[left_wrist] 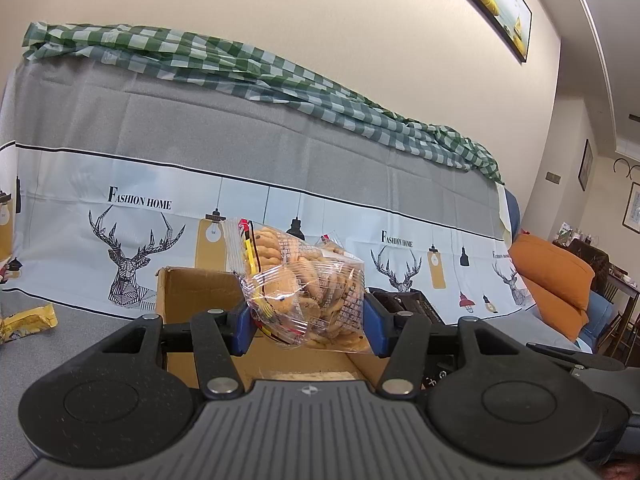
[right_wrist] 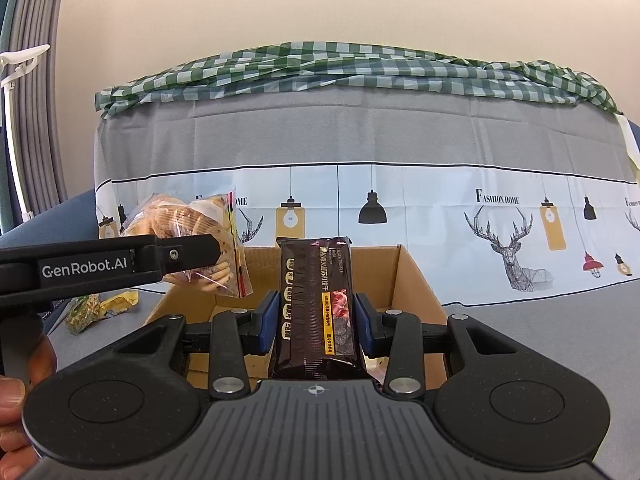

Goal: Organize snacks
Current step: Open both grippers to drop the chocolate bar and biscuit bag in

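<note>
Your left gripper (left_wrist: 308, 320) clamps its fingers on the clear cookie bag (left_wrist: 304, 288); your right gripper (right_wrist: 316, 324) grips the dark biscuit pack (right_wrist: 316, 304) upright, both poised over the open cardboard box (right_wrist: 412, 280), likely for dropping in.

"FASHION HOME" printed repeatedly on the grey-and-white cloth (left_wrist: 140, 198) beside deer drawings. "GenRobot.AI" in white on the left gripper (right_wrist: 85, 268) arm. Dark snack packet (right_wrist: 316, 308): small print, unreadable.

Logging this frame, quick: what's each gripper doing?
Left gripper: closed on the clear bag of cookies.
Right gripper: closed on the dark biscuit packet.
</note>
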A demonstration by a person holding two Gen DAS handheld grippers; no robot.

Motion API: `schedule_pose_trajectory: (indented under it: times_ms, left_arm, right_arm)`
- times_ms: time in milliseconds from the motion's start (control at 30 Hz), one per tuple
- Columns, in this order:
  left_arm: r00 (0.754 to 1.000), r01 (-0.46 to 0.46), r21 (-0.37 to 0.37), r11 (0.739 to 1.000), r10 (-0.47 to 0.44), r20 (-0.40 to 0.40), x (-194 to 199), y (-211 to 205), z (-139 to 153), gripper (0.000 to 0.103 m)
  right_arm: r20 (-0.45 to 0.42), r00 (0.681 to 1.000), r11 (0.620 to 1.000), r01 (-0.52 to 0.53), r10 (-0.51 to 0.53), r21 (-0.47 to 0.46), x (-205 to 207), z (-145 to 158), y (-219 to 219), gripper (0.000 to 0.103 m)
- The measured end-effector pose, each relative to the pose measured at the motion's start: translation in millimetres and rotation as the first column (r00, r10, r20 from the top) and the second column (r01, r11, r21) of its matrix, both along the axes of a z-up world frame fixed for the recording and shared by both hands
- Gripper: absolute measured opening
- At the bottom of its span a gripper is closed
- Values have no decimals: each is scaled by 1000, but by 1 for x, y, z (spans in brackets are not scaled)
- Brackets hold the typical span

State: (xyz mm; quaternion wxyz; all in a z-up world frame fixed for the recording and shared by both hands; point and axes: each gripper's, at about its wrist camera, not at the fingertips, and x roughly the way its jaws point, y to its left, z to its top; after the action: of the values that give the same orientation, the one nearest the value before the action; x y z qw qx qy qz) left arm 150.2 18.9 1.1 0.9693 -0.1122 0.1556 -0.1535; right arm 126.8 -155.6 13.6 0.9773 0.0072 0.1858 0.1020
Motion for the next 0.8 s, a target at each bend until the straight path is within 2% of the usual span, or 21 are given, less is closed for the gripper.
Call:
schedule_pose_trajectory:
  times_ms: [433,567,800]
  left_arm:
    - [1000,0,-6,1000,0,-18,1,0,0,61]
    - [1000,-17,-17,1000,16,-23,2,3,0,65]
    - [999,-43,-5,999,42,-23,-1,12,2,65]
  right_arm:
    - [-11,1000,1000,-15,15,1,0,0,0,42]
    - [-17,1000,1000,-19,19,-7,1,-1,2,54]
    - [-17,1000,1000,-16,16,-1,3,0,6,58]
